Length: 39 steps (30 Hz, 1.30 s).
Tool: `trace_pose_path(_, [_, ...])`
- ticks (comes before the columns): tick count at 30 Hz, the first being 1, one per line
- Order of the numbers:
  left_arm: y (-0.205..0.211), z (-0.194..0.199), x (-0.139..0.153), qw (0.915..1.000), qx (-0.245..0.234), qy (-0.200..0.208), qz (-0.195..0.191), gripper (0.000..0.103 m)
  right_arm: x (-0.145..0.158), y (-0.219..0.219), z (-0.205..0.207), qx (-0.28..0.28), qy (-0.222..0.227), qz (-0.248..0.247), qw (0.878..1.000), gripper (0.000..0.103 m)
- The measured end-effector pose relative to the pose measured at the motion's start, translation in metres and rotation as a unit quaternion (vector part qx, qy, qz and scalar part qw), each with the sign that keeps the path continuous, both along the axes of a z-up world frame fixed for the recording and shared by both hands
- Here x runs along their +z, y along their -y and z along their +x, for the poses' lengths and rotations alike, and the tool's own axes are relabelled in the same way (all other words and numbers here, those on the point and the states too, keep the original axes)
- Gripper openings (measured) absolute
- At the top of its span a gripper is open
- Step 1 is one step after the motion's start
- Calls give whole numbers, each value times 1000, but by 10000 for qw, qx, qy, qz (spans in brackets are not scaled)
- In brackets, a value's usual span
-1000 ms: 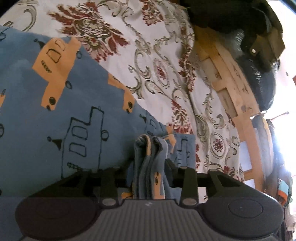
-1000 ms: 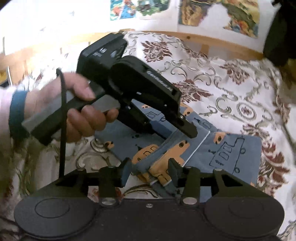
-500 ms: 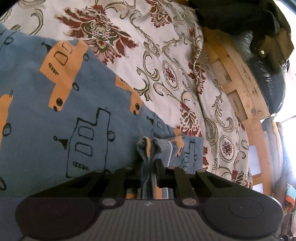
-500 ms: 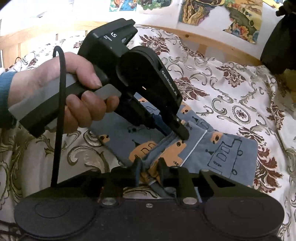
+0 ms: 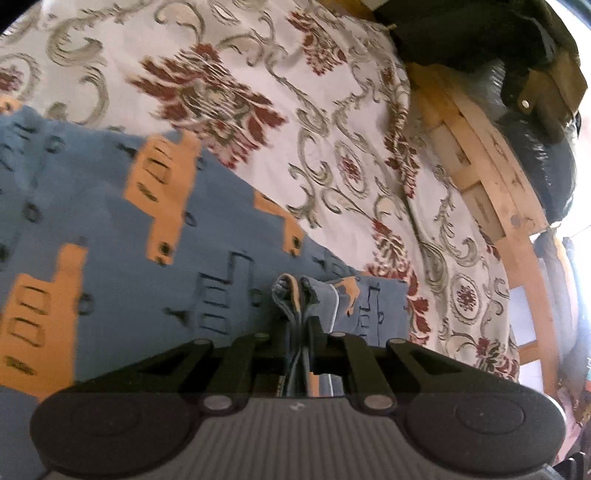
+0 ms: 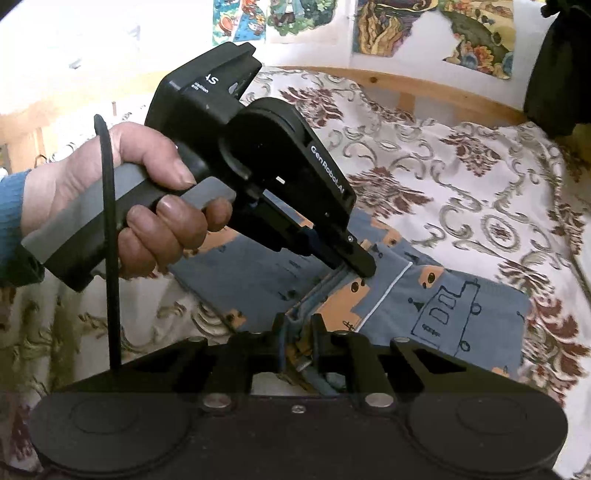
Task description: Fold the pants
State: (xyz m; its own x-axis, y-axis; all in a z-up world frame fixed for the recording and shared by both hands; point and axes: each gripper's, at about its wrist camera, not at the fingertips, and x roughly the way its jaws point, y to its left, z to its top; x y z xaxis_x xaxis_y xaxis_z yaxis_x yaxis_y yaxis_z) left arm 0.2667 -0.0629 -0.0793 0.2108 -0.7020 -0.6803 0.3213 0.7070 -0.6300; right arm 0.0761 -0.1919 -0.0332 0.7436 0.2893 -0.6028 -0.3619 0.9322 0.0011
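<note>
Blue pants (image 5: 110, 229) printed with orange and outlined vehicles lie on a floral bedspread. In the left wrist view my left gripper (image 5: 298, 325) is shut on a bunched edge of the pants, several layers pinched between its fingers. In the right wrist view my right gripper (image 6: 297, 332) is shut on another bunched edge of the same pants (image 6: 443, 306). There the left gripper (image 6: 356, 264), held by a hand (image 6: 147, 206), pinches the cloth a short way beyond my right one. A white-piped seam runs between the two grips.
The cream bedspread (image 5: 332, 129) with red flowers covers the bed. A wooden bed rail (image 5: 491, 206) runs along the right, with dark bags (image 5: 517, 55) beyond it. In the right wrist view a wooden headboard (image 6: 406, 88) and wall posters (image 6: 424, 26) stand behind.
Both grippers went from open around the bunched cloth to shut on it. The left gripper and its hand have risen, lifting the edge of the pants.
</note>
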Motion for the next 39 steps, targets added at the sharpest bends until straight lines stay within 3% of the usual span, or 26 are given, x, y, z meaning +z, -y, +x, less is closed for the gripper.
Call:
trace_pose_path(10, [-54,6,21,9980,168,344,493,10,4,-43,21,589,22,439,9973,13])
trace_pose_path(14, [-74,13,20,9977,322,286,521,10,4,-63,30,774,31,485,9958,13])
trace_pose_path(24, [-77,20,13,9963,276,234,775,15,-7,-74,41,858,-184,533,9947,15])
trace_pose_path(26, [-75,15,19,9938,283,402,999,28,-5,-70,41,917,-173,590,9939,23])
trace_pose_path(27, [-74,11,23,9913,314,535,1159,40,-2,-67,39,933,-145,625,9936,29])
trace_pose_path(28, [-72,6,29,9870,357,727,1392,49,1,-62,36,934,-86,625,9936,39])
trace_pose_path(29, [-69,0,33,9824,379,915,1586,52,5,-56,32,912,11,579,9941,46])
trace_pose_path(30, [-66,-6,38,9767,417,1130,1775,58,9,-47,26,841,161,471,9952,61])
trace_pose_path(31, [-63,-12,42,9724,466,1313,1874,66,12,-39,22,726,310,338,9963,74])
trace_pose_path(34, [-52,-23,47,9645,681,1752,1855,86,19,-9,11,-6,858,-350,9957,96])
trace_pose_path(37, [-37,-29,39,9563,1064,2027,1818,86,15,14,20,-836,1249,-1255,9806,102])
trace_pose_path(39, [-26,-30,28,9417,1268,2233,2173,86,10,26,34,-1042,1362,-1377,9755,102])
